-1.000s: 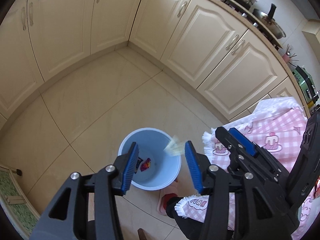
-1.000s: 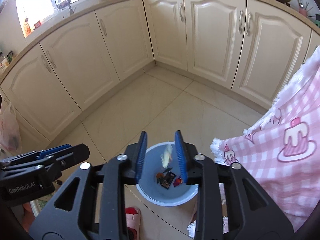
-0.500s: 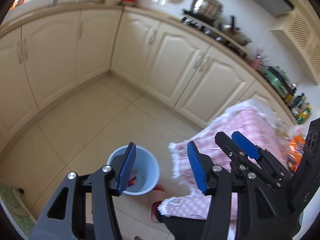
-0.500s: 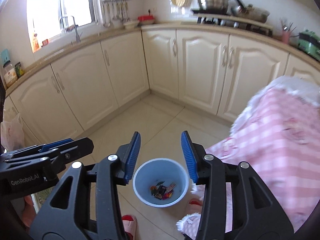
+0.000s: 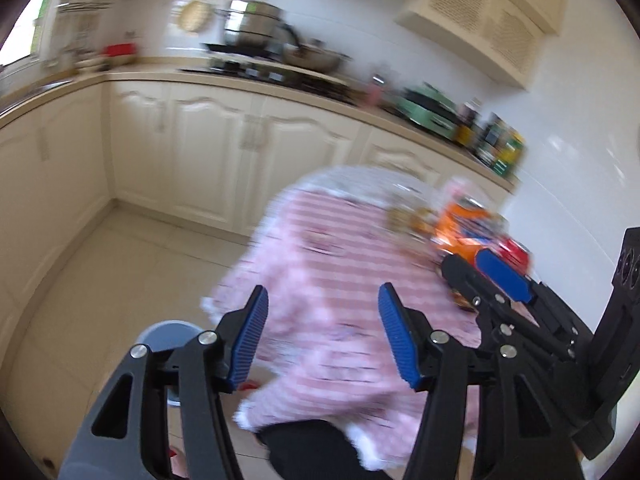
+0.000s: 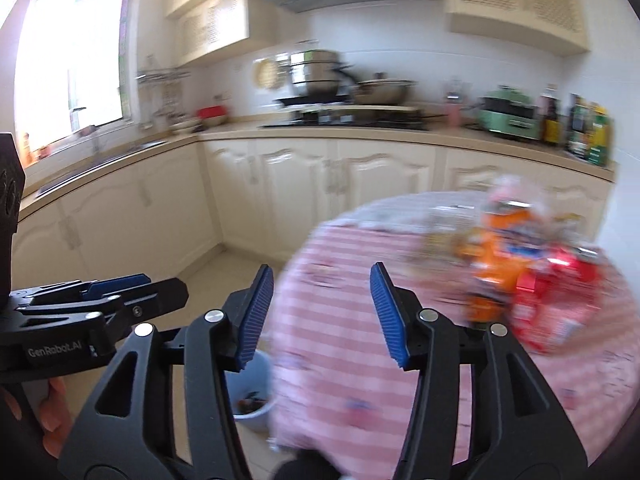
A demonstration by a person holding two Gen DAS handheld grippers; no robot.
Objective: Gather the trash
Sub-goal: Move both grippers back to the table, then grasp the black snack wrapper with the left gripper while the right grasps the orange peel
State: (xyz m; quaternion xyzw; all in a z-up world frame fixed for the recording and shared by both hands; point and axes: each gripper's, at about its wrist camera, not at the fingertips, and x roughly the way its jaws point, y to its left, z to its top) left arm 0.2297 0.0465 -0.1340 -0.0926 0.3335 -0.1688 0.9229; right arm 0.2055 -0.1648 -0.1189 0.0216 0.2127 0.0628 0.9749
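Note:
Both views are blurred by motion. My left gripper point(image 5: 322, 300) hangs over the near edge of a round table with a pink checked cloth point(image 5: 332, 272); its jaws are opening with nothing between them. My right gripper point(image 6: 322, 280) is also opening and empty, above the same cloth point(image 6: 340, 344). An orange packet point(image 6: 496, 256) and a red packet point(image 6: 560, 300) lie at the far right of the table, ahead and to the right of both grippers. The orange packet point(image 5: 464, 232) shows in the left view too. The blue bin point(image 6: 254, 400) stands on the floor below, wrappers inside.
Cream cabinets point(image 6: 360, 184) run along the back wall under a worktop with pots on a hob point(image 6: 340, 80), a green appliance point(image 6: 508, 116) and bottles point(image 6: 592, 128). A window point(image 6: 68, 52) lights the left. Bare tiled floor point(image 5: 100, 272) lies left of the table.
Both grippers rose from over the bin and swung right toward the table. The bin dropped to the bottom of each view. Both pairs of jaws spread wider.

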